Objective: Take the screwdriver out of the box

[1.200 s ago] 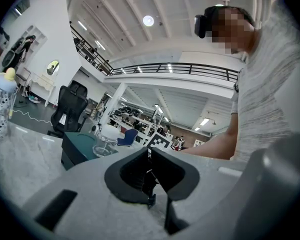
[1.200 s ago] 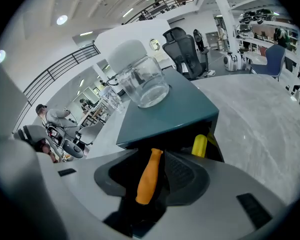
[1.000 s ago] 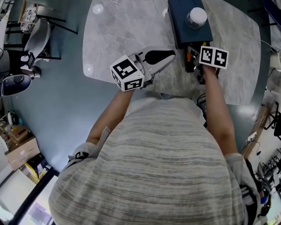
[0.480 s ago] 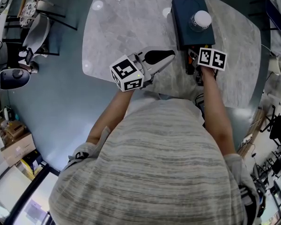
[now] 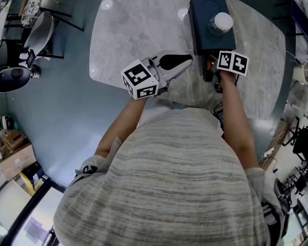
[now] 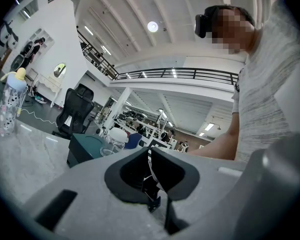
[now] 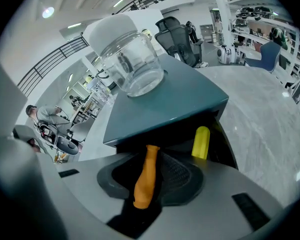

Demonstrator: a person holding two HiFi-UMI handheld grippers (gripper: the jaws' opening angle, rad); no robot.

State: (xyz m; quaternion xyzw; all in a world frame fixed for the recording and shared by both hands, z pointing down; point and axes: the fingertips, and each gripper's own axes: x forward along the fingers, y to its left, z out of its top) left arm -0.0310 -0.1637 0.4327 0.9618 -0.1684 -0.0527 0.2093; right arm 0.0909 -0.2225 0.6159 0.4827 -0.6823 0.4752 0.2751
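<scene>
Currently, stage: grasp under way, extraction not begun.
Screwdriver (image 7: 145, 176): orange handle protrudes from the open front of the box (image 7: 180, 99); the rest is hidden inside.
Right tongs (image 7: 157, 176): at the box front, jaws just closing around that handle, apparently not yet clamped.
Left tongs (image 6: 150, 174): closed, empty, left of box.
Remaining: clamp, withdraw.

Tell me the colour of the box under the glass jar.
The box is dark teal, clearest in the right gripper view.
</scene>
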